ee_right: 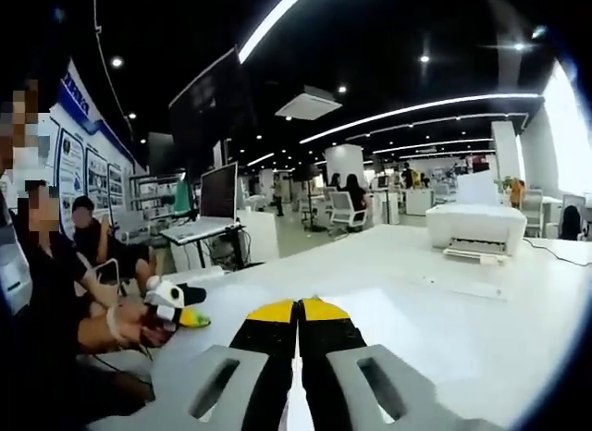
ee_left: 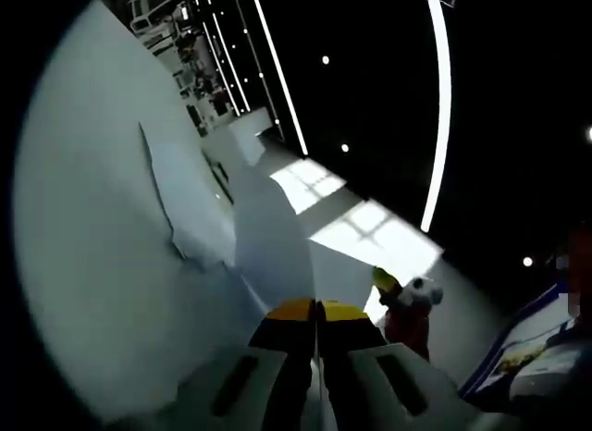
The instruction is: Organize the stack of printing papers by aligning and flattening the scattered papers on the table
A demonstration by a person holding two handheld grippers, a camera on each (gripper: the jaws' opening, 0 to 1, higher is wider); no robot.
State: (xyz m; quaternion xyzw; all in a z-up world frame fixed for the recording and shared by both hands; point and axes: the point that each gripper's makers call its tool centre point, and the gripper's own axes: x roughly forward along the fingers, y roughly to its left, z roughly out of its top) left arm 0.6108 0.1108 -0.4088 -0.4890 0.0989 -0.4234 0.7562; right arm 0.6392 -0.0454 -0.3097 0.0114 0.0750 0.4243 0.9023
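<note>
white sheets: papers (ee_left: 268,237) lie spread on the tabletop (ee_left: 83,264), just ahead of the left gripper (ee_left: 316,311), one standing up curled
feel: thin, floppy, slippery I'd guess; nudge edges, don't pinch
jaws: left gripper clenched, maybe nipping a sheet, can't tell; right gripper (ee_right: 299,311) clenched, empty
printer (ee_right: 475,227): far across tabletop

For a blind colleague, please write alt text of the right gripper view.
The right gripper, its yellow-tipped jaws closed, points across a white table toward a white printer. At left, a seated person's hand holds the other gripper.
</note>
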